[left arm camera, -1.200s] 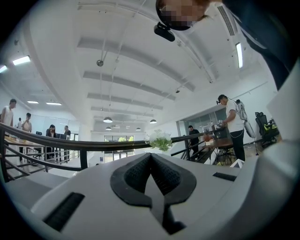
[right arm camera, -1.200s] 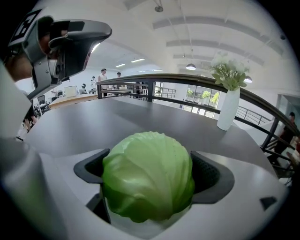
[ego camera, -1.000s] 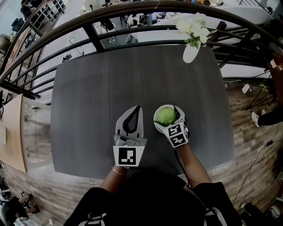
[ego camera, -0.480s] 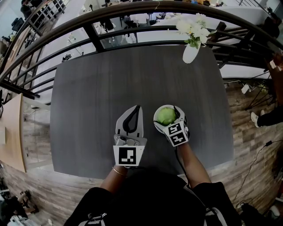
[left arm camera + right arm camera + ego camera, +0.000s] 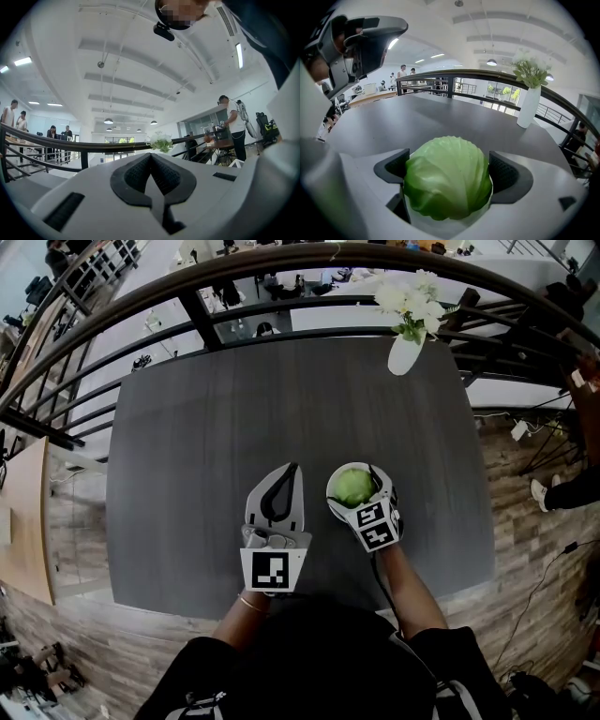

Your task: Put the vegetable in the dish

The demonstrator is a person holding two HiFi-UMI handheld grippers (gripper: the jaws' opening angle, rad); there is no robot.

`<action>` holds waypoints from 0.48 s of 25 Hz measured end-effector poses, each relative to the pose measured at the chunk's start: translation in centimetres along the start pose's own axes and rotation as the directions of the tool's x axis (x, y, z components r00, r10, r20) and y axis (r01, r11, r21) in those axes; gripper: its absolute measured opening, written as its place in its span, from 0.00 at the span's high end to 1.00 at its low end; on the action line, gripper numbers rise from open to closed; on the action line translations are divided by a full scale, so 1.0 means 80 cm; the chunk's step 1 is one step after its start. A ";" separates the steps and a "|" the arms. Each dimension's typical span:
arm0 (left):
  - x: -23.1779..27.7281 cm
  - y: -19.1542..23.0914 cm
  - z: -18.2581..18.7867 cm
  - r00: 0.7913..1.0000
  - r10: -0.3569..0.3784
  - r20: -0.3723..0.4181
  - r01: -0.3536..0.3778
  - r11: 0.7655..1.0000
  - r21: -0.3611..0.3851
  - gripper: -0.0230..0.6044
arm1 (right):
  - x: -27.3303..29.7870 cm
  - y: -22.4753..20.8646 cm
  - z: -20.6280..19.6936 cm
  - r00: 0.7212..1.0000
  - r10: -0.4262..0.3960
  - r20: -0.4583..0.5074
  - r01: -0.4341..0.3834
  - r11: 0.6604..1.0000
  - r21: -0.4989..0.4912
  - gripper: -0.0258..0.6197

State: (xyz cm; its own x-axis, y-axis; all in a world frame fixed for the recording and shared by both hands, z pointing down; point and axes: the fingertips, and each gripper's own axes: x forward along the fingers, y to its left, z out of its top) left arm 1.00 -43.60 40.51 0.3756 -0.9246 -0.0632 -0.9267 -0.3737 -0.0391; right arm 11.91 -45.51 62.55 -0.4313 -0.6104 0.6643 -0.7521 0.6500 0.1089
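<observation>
Item held: a round pale-green head of cabbage (image 5: 447, 176), set between the jaws of your right gripper (image 5: 356, 481). The gripper's black ribbed pads (image 5: 506, 176) press the cabbage's two flanks, so it is closed on the cabbage and on nothing else. Location: near edge of the dark grey wood-grain table (image 5: 234, 418), right of centre, directly ahead of you. Around and beneath the cabbage a white round rim shows, taken to be the white dish (image 5: 331, 499). The cabbage looks already down inside it, so the grip seems to serve only to steady the head until release. Whether its weight rests on the dish floor cannot be told. Your left gripper (image 5: 291, 474): jaws fully together, holding nothing, pointed away from you just beside the dish on its left and apart from it. It is parked, by the look of it, clear of the placing; whether it lies on the table or hangs just over it is not certain. Other items: a tall white vase of white flowers (image 5: 405, 348) at the far right table edge, well apart; a curved dark metal railing (image 5: 187, 282) beyond the far edge; people standing in the hall behind. Obstructions: none round the dish except the left gripper, so mind that side when the right jaws spread.
</observation>
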 end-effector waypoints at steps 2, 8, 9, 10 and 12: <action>0.000 -0.001 0.000 1.000 -0.003 0.001 0.003 1.000 0.007 0.96 | -0.001 0.000 0.000 1.000 -0.003 0.003 0.003 1.000 -0.003 0.16; 0.000 -0.003 0.004 1.000 -0.007 0.010 0.007 1.000 0.014 0.96 | -0.011 -0.005 0.020 0.996 -0.013 0.086 0.013 1.000 0.002 0.16; 0.001 -0.004 0.005 1.000 -0.008 0.013 0.008 1.000 0.014 0.96 | -0.012 -0.006 0.023 0.996 -0.014 0.093 0.013 1.000 0.008 0.16; 0.001 -0.005 0.005 1.000 -0.011 0.014 0.011 1.000 0.019 0.96 | -0.014 -0.007 0.026 0.995 -0.016 0.101 0.015 1.000 0.012 0.16; 0.000 -0.006 0.006 1.000 -0.016 0.013 0.015 1.000 0.026 0.96 | -0.020 -0.007 0.032 0.992 -0.020 0.123 0.016 0.999 0.029 0.16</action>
State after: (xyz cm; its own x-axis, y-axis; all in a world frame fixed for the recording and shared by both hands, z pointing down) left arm 1.47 -43.39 40.03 0.3901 -0.9176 -0.0757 -0.9202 -0.3857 -0.0663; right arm 11.75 -46.04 59.55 -0.4748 -0.6742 0.5657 -0.7733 0.6265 0.0977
